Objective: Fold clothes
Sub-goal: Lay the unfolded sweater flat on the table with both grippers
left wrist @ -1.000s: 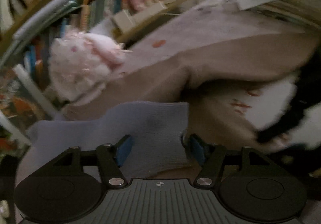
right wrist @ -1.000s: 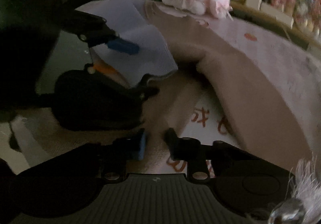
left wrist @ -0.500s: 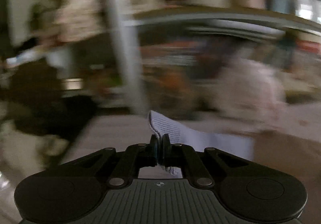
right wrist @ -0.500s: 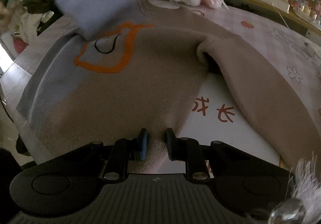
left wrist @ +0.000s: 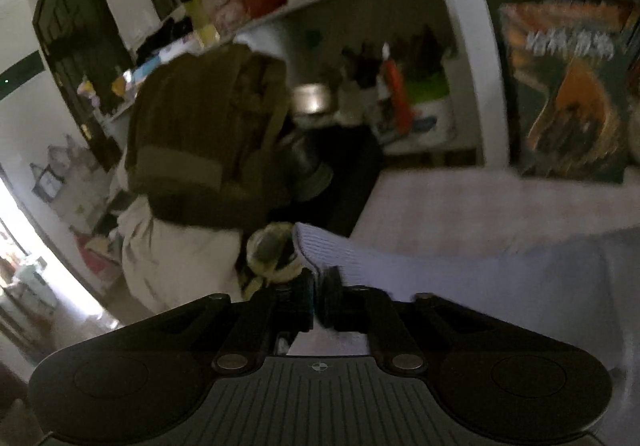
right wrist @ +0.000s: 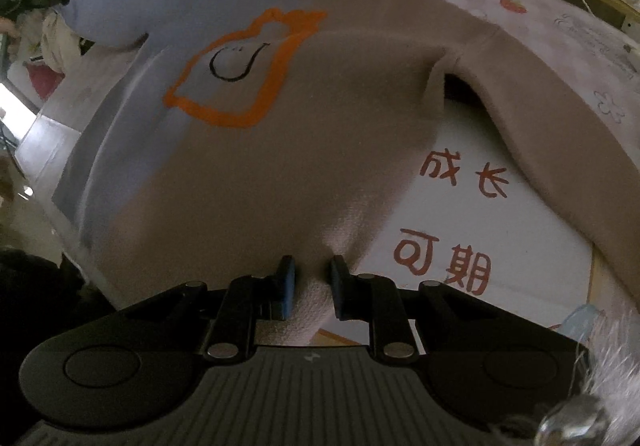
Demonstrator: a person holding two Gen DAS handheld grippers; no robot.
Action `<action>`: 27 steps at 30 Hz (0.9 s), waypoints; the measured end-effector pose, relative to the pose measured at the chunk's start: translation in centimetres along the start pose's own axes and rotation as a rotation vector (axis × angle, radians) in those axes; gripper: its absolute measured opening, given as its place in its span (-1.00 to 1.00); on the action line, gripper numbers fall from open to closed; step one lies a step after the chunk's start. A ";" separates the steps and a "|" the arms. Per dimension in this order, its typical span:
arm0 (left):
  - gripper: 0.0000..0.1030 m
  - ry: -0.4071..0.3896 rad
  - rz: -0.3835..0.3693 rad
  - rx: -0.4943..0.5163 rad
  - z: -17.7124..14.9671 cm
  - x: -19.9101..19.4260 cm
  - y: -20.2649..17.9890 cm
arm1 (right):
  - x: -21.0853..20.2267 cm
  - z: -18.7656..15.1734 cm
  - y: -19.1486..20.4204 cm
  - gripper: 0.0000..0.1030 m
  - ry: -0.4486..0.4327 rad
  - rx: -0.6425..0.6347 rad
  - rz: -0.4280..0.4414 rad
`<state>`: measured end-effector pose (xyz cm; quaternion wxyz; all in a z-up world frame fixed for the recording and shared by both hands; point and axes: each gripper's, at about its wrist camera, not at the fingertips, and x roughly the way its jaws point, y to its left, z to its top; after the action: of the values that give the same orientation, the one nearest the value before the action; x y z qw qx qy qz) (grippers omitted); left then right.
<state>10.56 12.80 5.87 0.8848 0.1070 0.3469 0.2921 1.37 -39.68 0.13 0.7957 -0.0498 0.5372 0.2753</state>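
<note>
While left gripper (left wrist: 318, 296) pinches the ribbed lavender cuff (left wrist: 316, 250), right gripper (right wrist: 311, 286) clamps the sweater's (right wrist: 280, 134) knit hem.

Two-tone sweater spread flat, hem in the right gripper

The right gripper (right wrist: 311, 286) has its blue-padded jaws closed on the bunched hem of the beige and lavender knit sweater (right wrist: 304, 118), whose chest bears an orange outline. The lavender sleeve (right wrist: 100, 20) is lifted at far left; the beige sleeve (right wrist: 560, 150) trails over the white red-lettered mat (right wrist: 488, 230).
</note>
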 end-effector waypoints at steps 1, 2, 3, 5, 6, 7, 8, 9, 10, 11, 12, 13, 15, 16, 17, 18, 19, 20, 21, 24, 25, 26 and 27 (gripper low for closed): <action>-0.66 0.016 0.017 0.011 -0.5 0.2 0.0 | 0.1 0.1 0.0 -0.67 0.002 0.003 -0.004; -0.37 0.031 0.049 0.024 -1.0 0.1 -0.1 | 0.1 0.1 0.0 -0.67 0.002 0.008 -0.007; -0.23 0.017 0.062 0.026 -1.5 -0.6 -0.4 | 0.1 0.1 0.0 -0.67 0.000 0.013 -0.009; 0.01 -0.011 0.075 0.028 -2.7 -2.1 -0.8 | 0.1 0.1 0.0 -0.67 -0.005 0.016 -0.013; 0.11 -0.024 -0.002 0.008 -3.4 -3.4 -1.2 | 0.1 0.0 0.1 -0.67 -0.009 0.016 -0.017; 0.15 -0.038 -0.078 -0.012 -4.2 -4.6 -1.7 | 0.0 -0.1 0.2 -0.67 -0.013 0.017 -0.021; 0.19 -0.047 -0.158 -0.032 -5.0 -5.9 -2.2 | 0.1 -0.3 0.3 -0.67 -0.017 0.019 -0.026; 0.19 -0.028 -0.261 -0.059 -6.0 -6.9 -3.0 | 0.1 -0.3 0.4 -0.67 -0.022 0.017 -0.033; 0.19 0.009 -0.353 -0.079 -7.1 -7.6 -3.9 | 0.1 -0.4 0.6 -0.67 -0.027 0.007 -0.046; 0.19 0.045 -0.444 -0.100 -8.1 -8.3 -4.8 | 0.2 -0.5 0.7 -0.67 -0.033 -0.003 -0.058; 0.19 0.081 -0.528 -0.119 -9.2 -8.9 -5.7 | 0.2 -0.6 0.9 -0.67 -0.039 -0.013 -0.071; 0.19 0.106 -0.566 -0.127 -10.0 -9.4 -6.4 | 0.2 -0.6 1.0 -0.68 -0.045 -0.023 -0.084; 0.19 0.149 -0.611 -0.132 -11.4 -10.0 -7.7 | 0.3 -0.8 1.3 -0.71 -0.058 -0.042 -0.112; 0.19 0.169 -0.619 -0.130 -12.0 -10.2 -8.2 | 0.4 -0.7 1.2 -0.73 -0.069 -0.050 -0.138; 0.19 0.188 -0.607 -0.123 -12.4 -10.2 -8.7 | 0.5 -0.7 1.1 -0.73 -0.081 -0.057 -0.165; 0.19 0.206 -0.595 -0.114 -12.7 -10.2 -9.1 | 0.5 -0.6 1.0 -0.74 -0.092 -0.061 -0.188; 0.19 0.220 -0.590 -0.106 -13.0 -10.2 -9.5 | 0.5 -0.4 0.6 -0.75 -0.100 -0.048 -0.195; 0.19 0.233 -0.586 -0.098 -13.2 -10.2 -9.8 | 0.5 -0.2 0.2 -0.75 -0.107 -0.035 -0.203; 0.16 0.236 -0.591 -0.092 -13.3 -10.4 -10.1 | 0.6 0.0 -0.1 -0.77 -0.116 -0.028 -0.218; 0.04 0.229 -0.593 -0.066 -13.8 -11.2 -11.0 | 0.6 0.1 -1.0 -0.78 -0.133 0.005 -0.243; -0.07 0.217 -0.585 -0.054 -13.9 -11.5 -11.3 | 0.4 -0.1 -0.9 -0.77 -0.123 0.019 -0.223; -0.41 0.206 -0.581 -0.045 -14.0 -11.7 -11.5 | 0.3 -0.3 -0.8 -0.77 -0.112 0.033 -0.203; -0.76 0.207 -0.598 -0.058 -13.9 -11.8 -11.4 | 0.1 -0.5 -0.7 -0.77 -0.100 0.045 -0.178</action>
<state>-0.74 -3.49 -2.33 0.8942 -0.0551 0.4426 0.0380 1.36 -40.41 -0.28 0.8437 -0.0657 0.4964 0.1937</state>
